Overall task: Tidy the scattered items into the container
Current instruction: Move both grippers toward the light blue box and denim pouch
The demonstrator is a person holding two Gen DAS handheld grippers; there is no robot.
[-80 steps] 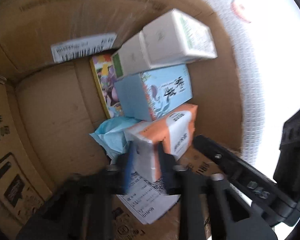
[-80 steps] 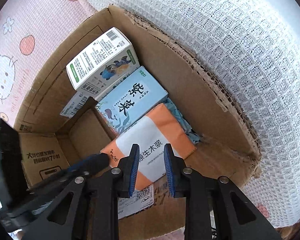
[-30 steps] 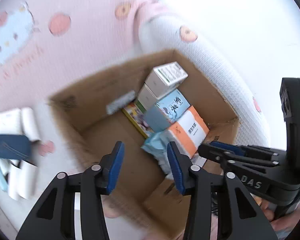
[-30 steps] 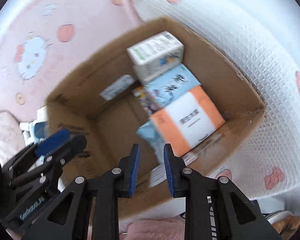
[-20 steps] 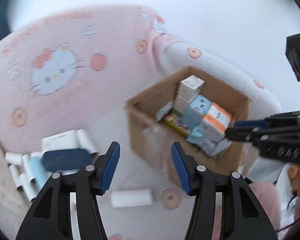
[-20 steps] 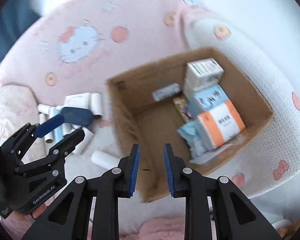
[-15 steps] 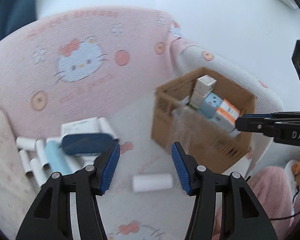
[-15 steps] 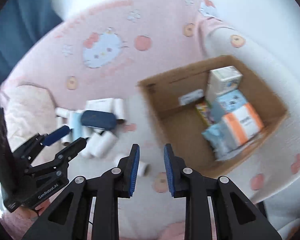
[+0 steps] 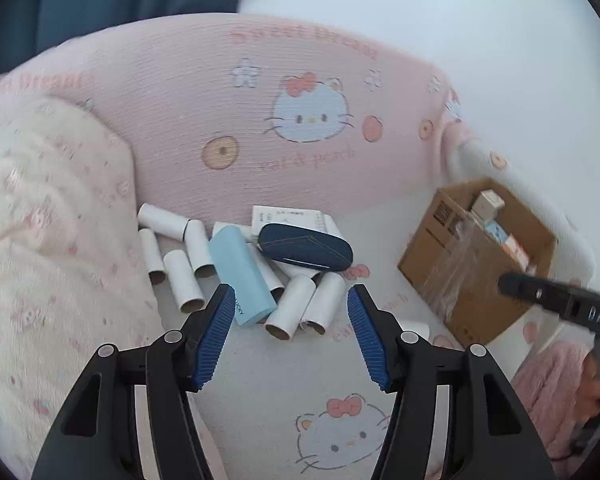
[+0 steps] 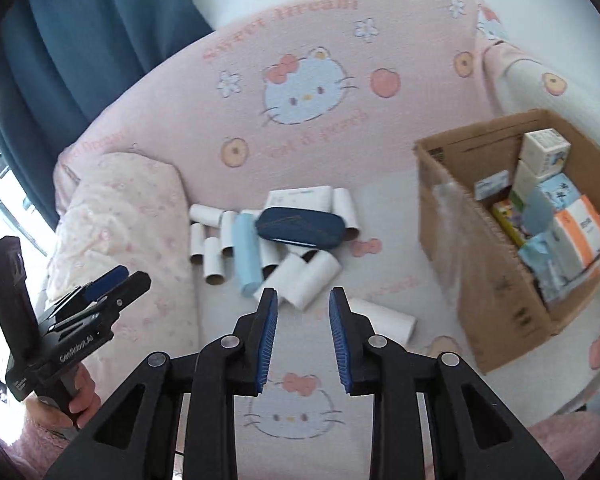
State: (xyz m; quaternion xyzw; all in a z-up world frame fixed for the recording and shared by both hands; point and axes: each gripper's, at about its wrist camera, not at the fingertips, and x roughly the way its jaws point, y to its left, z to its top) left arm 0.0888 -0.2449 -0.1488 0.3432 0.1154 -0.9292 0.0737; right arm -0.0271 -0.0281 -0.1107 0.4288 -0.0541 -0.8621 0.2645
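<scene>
Several packs are sitting in the box [image 10: 480, 276] already; we're still facing tubes [image 9: 300, 300], case [image 9: 305, 246] etc. Left gripper [image 9: 291, 334] and right gripper [image 10: 303, 340] fingers are opening, both empty.

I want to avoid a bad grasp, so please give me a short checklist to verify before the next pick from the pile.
1. Left gripper empty, jaws opening: ok.
2. Right gripper empty, jaws opening but narrow: ok.
3. Dark blue case lies on top of the pile, uncovered: ok.
4. Light blue box reachable, nearest the left gripper: ok.
5. Cardboard box has free floor space: ok.
6. Loose paper tube apart from the pile: ok.
</scene>
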